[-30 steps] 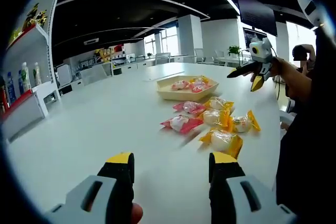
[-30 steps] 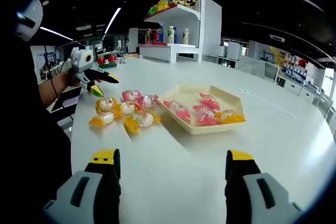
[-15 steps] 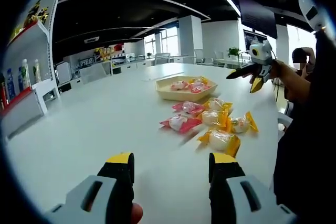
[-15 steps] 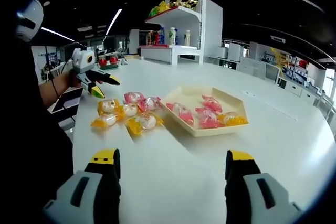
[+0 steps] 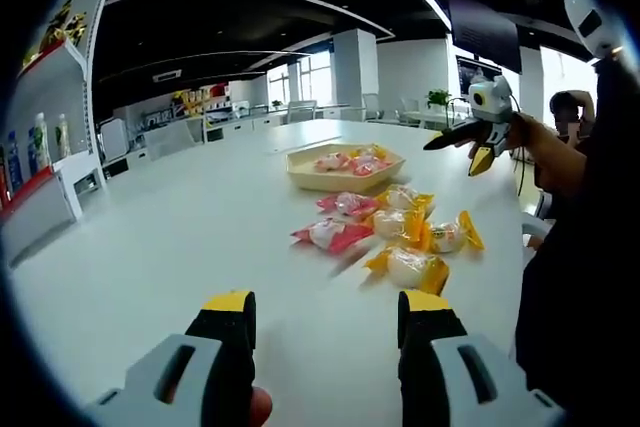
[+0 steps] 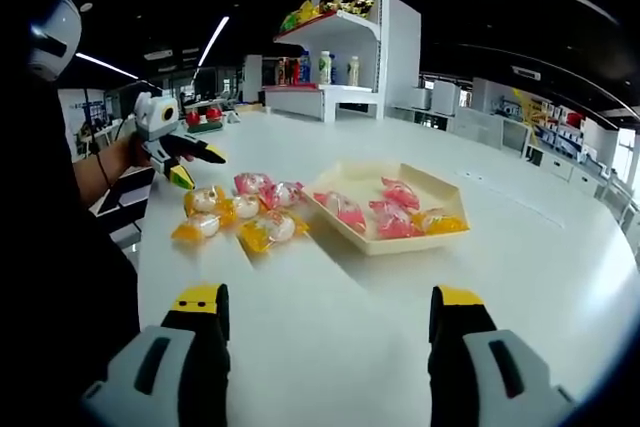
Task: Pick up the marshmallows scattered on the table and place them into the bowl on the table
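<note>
Marshmallows (image 5: 385,233) in pink and yellow wrappers lie in a loose cluster on the white table (image 5: 180,237), ahead of the left gripper (image 5: 327,312) and a little to its right in the left gripper view. Nearest that gripper is a yellow-wrapped marshmallow (image 5: 408,268), its long axis slanting across the view, twisted ends pointing left and right. Beyond the cluster sits the bowl (image 5: 343,167), a shallow cream tray with more wrapped sweets inside; its long axis runs roughly crosswise to the left gripper's line of sight. The left gripper's jaws stand wide apart with nothing between them, above bare table.

In the right gripper view, the right gripper (image 6: 328,312) is likewise spread wide and empty. The bowl (image 6: 395,238) lies ahead of it, slightly right, one corner turned toward the jaws. The marshmallows (image 6: 238,212) lie ahead and to the left, just beside the bowl's left edge. Farther left, the left gripper (image 6: 193,163) hovers near the cluster, held by a hand (image 6: 120,157), its yellow tips parted and pointing toward the sweets.
</note>
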Demonstrator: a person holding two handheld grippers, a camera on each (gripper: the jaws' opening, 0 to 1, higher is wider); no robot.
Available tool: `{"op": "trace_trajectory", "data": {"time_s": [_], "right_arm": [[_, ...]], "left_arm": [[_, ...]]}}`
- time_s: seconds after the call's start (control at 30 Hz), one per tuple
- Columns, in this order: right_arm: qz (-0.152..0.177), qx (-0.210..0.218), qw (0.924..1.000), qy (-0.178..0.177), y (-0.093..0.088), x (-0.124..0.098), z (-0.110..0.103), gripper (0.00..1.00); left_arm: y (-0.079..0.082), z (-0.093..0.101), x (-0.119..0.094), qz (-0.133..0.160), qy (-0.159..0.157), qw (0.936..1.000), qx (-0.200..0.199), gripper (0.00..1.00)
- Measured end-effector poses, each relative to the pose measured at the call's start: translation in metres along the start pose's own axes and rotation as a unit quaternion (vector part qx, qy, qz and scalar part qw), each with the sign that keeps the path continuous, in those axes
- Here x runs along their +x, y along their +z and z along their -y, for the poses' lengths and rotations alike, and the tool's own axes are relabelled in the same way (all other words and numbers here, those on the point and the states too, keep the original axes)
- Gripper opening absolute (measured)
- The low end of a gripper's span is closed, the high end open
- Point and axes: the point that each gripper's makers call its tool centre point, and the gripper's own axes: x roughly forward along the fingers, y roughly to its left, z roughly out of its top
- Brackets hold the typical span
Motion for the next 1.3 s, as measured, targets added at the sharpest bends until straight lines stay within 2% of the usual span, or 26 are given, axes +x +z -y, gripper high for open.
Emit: {"op": "trace_trajectory", "data": {"time_s": [0.43, 0.5, 0.8, 0.87, 1.03, 1.3], "right_arm": [[-0.002, -0.002, 1.0000, 0.007, -0.004, 0.002, -0.004, 0.81], [-0.001, -0.004, 0.9999, 0.010, -0.004, 0.002, -0.005, 0.81], [-0.002, -0.003, 1.0000, 0.009, -0.005, 0.001, -0.005, 0.81], [0.001, -0.005, 1.0000, 0.008, -0.003, 0.000, -0.004, 0.81], [-0.003, -0.003, 1.0000, 0.006, -0.005, -0.001, -0.002, 0.81], [-0.001, -0.001, 1.0000, 0.005, -0.005, -0.002, -0.003, 0.81]], "left_arm": [[0.003, 0.012, 0.001, -0.001, -0.025, 0.9996, 0.013, 0.57], [0.007, 0.018, 0.001, 0.010, -0.043, 0.9990, 0.007, 0.58], [0.014, 0.024, 0.003, 0.024, -0.068, 0.9974, 0.003, 0.58], [0.019, 0.025, 0.003, 0.036, -0.074, 0.9966, -0.006, 0.58], [0.021, 0.028, 0.008, 0.032, -0.079, 0.9963, 0.005, 0.58], [0.022, 0.039, 0.012, 0.023, -0.107, 0.9935, 0.031, 0.58]]}}
